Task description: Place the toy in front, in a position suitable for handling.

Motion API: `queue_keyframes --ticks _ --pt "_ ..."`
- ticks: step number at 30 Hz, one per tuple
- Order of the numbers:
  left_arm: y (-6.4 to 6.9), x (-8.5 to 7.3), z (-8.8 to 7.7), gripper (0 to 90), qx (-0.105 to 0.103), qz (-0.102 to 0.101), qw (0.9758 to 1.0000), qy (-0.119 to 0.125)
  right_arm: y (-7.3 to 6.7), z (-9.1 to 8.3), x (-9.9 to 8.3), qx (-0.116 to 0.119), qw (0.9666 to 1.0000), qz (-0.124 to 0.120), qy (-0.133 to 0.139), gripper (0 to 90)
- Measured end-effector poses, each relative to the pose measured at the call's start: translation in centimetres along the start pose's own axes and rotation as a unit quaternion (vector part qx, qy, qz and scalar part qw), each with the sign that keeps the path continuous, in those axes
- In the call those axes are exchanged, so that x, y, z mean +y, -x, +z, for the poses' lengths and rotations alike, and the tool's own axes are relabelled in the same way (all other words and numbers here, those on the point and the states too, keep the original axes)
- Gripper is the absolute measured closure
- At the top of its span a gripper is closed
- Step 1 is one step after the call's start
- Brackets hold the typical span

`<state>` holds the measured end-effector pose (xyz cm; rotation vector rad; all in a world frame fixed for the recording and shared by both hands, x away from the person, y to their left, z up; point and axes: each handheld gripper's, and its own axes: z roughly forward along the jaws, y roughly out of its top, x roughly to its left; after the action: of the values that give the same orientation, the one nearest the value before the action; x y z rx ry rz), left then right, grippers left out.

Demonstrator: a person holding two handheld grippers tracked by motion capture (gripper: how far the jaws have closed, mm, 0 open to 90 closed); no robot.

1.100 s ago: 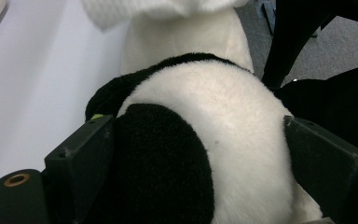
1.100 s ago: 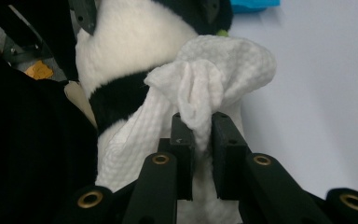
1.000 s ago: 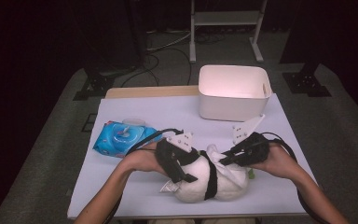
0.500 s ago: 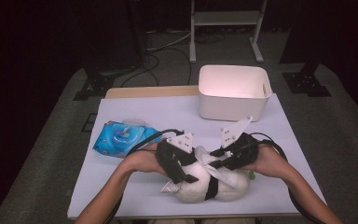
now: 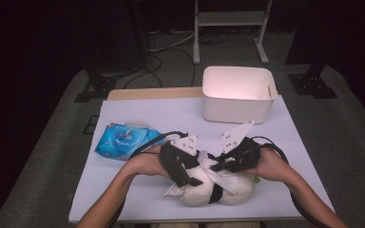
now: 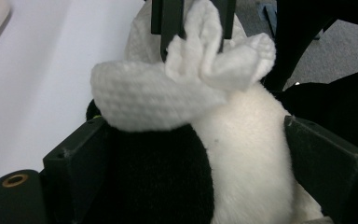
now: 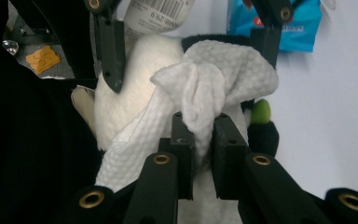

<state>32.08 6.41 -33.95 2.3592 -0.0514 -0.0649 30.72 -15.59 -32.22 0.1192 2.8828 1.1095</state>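
A black-and-white plush toy point(image 5: 233, 190) lies on the white table near the front edge. My left gripper point(image 5: 185, 176) clamps its body from both sides; in the left gripper view the toy point(image 6: 247, 154) sits between the two jaws, which press on it. A crumpled white wipe point(image 5: 216, 172) rests on top of the toy. My right gripper point(image 7: 203, 135) has just been closing and now pinches a fold of that wipe point(image 7: 219, 79) between its pads, against the toy point(image 7: 130, 84). In the left gripper view the right gripper point(image 6: 193, 18) shows behind the wipe point(image 6: 168, 93).
A blue pack of wipes point(image 5: 123, 140) lies to the left of the hands. A white plastic bin point(image 5: 237, 102) stands at the back right of the table point(image 5: 147, 114). Dark floor with cables and stand legs surrounds the table.
My right gripper has shifted a little to the left, over the toy's top, and its jaws have closed on the wipe. The left gripper and the toy have stayed put.
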Motion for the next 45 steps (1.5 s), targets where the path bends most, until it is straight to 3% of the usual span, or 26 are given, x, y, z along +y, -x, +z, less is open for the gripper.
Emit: queue_keyframes --ticks 5,16,22,26,36,45 --pt "-0.2 0.0 -0.6 10.6 0.009 -0.005 0.9999 0.006 0.5 -0.4 -1.2 -0.005 0.9996 0.018 -0.020 80.4" --pt "-0.2 0.4 -1.2 10.0 0.023 -0.004 0.9996 0.015 0.7 -1.5 -3.4 -0.005 0.9984 0.055 -0.012 80.6" --pt "-0.3 0.2 -1.6 9.3 0.036 -0.006 0.9993 0.007 0.6 -1.8 -3.9 -0.011 0.9982 0.058 -0.013 80.7" --pt "-0.4 -0.1 -1.2 9.3 0.031 -0.012 0.9994 0.008 0.6 -1.8 -4.0 -0.010 0.9980 0.061 -0.012 80.6" --pt "-0.8 -1.0 -0.1 10.9 0.015 -0.024 0.9992 0.029 0.8 -1.3 -1.5 0.000 0.9989 0.039 -0.027 80.6" --pt "-0.6 -0.9 0.0 10.8 0.015 -0.020 0.9994 0.022 1.3 -0.2 2.4 0.016 0.9992 0.010 -0.034 80.6"
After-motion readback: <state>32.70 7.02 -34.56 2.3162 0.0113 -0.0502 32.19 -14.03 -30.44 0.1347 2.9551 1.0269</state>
